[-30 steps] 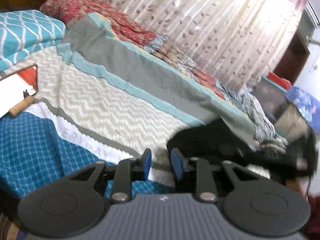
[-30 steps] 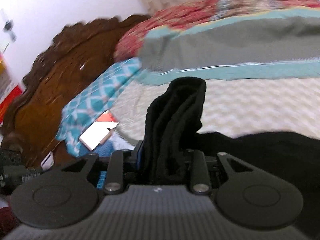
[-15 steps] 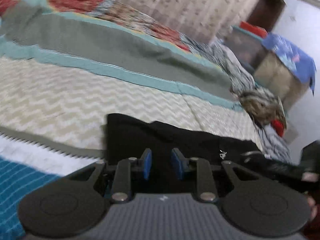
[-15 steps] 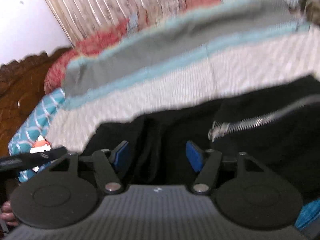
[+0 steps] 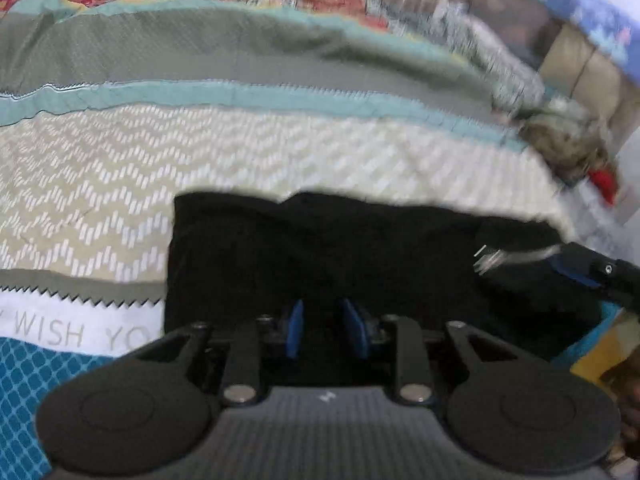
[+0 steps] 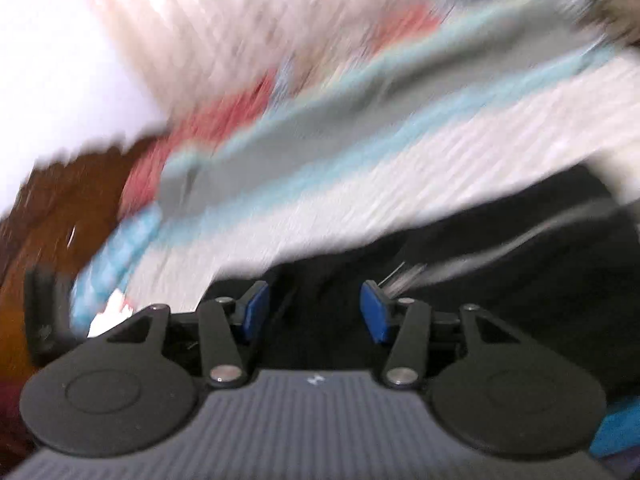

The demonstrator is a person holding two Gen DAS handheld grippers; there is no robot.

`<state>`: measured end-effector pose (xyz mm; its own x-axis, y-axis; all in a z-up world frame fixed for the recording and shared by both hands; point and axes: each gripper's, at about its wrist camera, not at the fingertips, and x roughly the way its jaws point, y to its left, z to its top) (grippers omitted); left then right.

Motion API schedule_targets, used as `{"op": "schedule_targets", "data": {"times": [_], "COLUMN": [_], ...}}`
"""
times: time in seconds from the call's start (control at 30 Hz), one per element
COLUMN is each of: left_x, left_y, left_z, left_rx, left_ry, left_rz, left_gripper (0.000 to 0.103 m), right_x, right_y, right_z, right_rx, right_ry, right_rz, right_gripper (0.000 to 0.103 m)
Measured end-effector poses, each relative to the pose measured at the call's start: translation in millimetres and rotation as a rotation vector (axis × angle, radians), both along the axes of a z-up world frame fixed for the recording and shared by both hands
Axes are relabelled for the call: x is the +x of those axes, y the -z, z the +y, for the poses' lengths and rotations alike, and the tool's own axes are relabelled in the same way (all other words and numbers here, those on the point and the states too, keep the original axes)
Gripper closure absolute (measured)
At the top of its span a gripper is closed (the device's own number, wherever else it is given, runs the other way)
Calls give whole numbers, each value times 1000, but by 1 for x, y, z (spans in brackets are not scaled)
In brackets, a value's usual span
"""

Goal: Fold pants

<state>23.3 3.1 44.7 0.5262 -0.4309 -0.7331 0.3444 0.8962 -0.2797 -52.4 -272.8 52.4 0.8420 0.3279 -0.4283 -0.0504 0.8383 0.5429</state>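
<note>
The black pants (image 5: 320,248) lie folded flat on the bed, with a silver zipper (image 5: 492,258) near their right end. My left gripper (image 5: 326,328) hovers low over their near edge. Its blue pads stand a narrow gap apart and pinch nothing that I can see. In the blurred right wrist view my right gripper (image 6: 316,312) is over the pants (image 6: 500,272) beside the zipper (image 6: 408,276). Its jaws are wide apart and closing, and the pads press on no fabric. One of its fingers (image 5: 580,270) shows at the right of the left wrist view.
A zigzag-patterned bedspread (image 5: 200,160) with teal and grey bands lies beyond the pants. A blue checked cloth (image 5: 24,380) is at the near left. A wooden headboard (image 6: 60,208) and a teal pillow (image 6: 116,248) lie to the left. Covered furniture (image 5: 580,60) stands past the bed's right end.
My right gripper let go of the bunched black fabric and opened, and the pants now lie flat. My left gripper swept right from the bedspread to over the pants.
</note>
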Motion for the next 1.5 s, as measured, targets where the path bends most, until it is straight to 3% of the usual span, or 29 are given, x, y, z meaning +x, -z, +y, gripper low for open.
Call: {"op": "schedule_targets", "data": {"times": [0.1,0.2,0.37,0.4,0.43,0.47,0.5,0.6,0.77,0.83,0.87,0.93,1.0,1.03,1.07,1.17,1.2,1.23,1.3,1.33,1.4,1.5], "left_x": [4,15,34,32,33,35,37,36,28,23,21,17,22,26,29,35,37,39,40,41,40,41], "left_y": [-15,-7,48,48,44,39,34,6,-60,-77,-81,-81,-74,-67,-60,-52,-52,-54,-60,-63,-68,-67], "left_z": [-21,-50,-90,-92,-93,-91,-87,-69,-77,-96,-107,-127,-138,-141,-141,-122,-112,-100,-78,-71,-52,-20], "left_rx": [-28,-15,61,60,59,47,25,-77,-159,-129,-94,-18,22,20,15,-16,-43,-74,-115,-122,-129,-143], "left_ry": [46,97,141,148,151,140,132,94,126,186,210,237,248,256,257,207,192,174,156,150,127,66], "left_rz": [-24,-3,110,83,89,117,142,147,37,3,-4,-29,-22,12,57,102,114,124,116,107,90,88], "left_gripper": [77,77,81,81,81,81,80,75,43,31,18,13,25,59,83,86,86,86,86,86,86,86], "right_x": [-30,-45,-32,-25,-22,-24,-21,-19,-2,7,13,23,27,16,16,7,4,-3,1,5,15,28], "right_y": [-3,15,54,59,59,52,45,14,-23,-28,-28,-26,-25,-25,-26,-29,-30,-29,-26,-24,-26,-39], "right_z": [-54,-96,-112,-110,-101,-92,-83,-67,-4,18,28,49,58,62,66,66,62,61,61,64,69,96], "right_rx": [-52,-33,114,151,156,109,51,-5,-191,-242,-270,-319,-332,-336,-342,-360,-347,-345,-359,-349,-255,-245], "right_ry": [235,375,369,340,320,312,298,242,63,-5,-27,-64,-99,-111,-121,-136,-147,-147,-163,-186,-268,-381], "right_rz": [-47,10,105,133,149,148,140,69,-36,-43,-47,-50,-55,-57,-61,-93,-109,-119,-100,-74,-50,-75], "right_gripper": [41,39,36,46,65,72,78,80,80,80,80,80,80,80,80,65,52,50,55,82,85,85]}}
